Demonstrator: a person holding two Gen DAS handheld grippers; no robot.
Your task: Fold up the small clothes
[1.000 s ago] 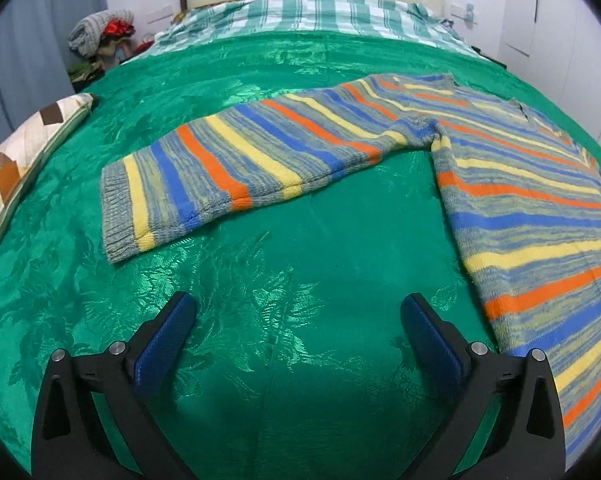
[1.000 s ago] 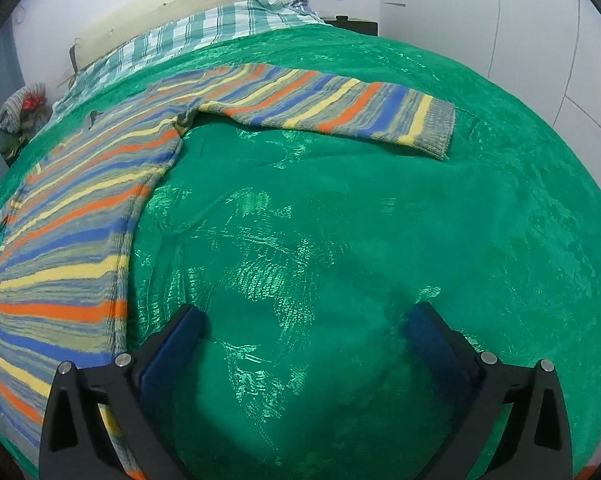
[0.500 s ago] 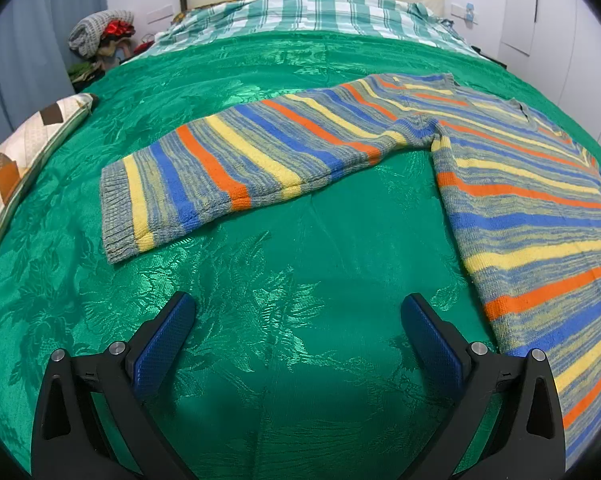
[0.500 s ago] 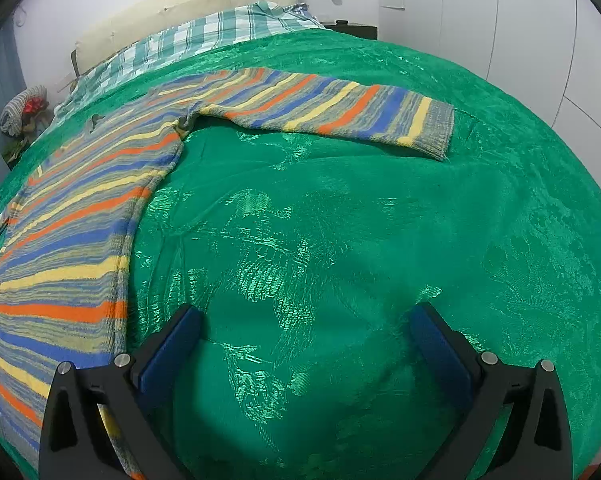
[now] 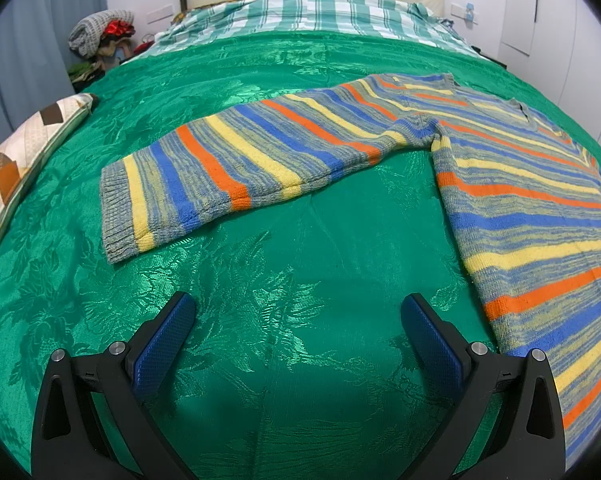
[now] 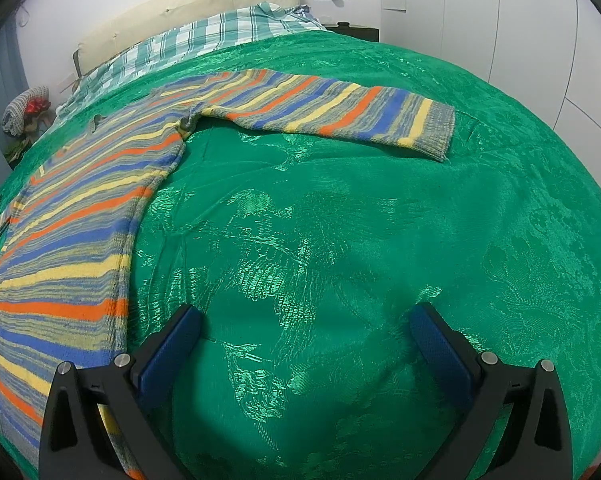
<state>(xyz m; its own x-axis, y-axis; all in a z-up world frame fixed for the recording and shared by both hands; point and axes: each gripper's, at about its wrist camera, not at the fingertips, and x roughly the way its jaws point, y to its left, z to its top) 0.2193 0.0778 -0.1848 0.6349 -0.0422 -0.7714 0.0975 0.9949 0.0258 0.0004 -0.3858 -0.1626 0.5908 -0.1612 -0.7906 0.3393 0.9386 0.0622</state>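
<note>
Clearly both claws, left claw (image 5: 298,314) and right claw (image 6: 306,326), gape wide, empty, above bedspread (image 5: 292,248).

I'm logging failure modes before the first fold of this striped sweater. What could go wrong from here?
1. The green bedspread is glossy and loose: open left tongs reaching for the sleeve cuff might pinch bedspread too.
2. The striped sweater is a thick knit, so a folded sleeve may bunch at the armpit.
3. The right tongs could grip only one layer of the right cuff.

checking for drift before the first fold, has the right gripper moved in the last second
Yes, slightly. In the right wrist view the sleeve cuff and headboard sit a little lower than before, so the open right gripper has tipped upward.
</note>
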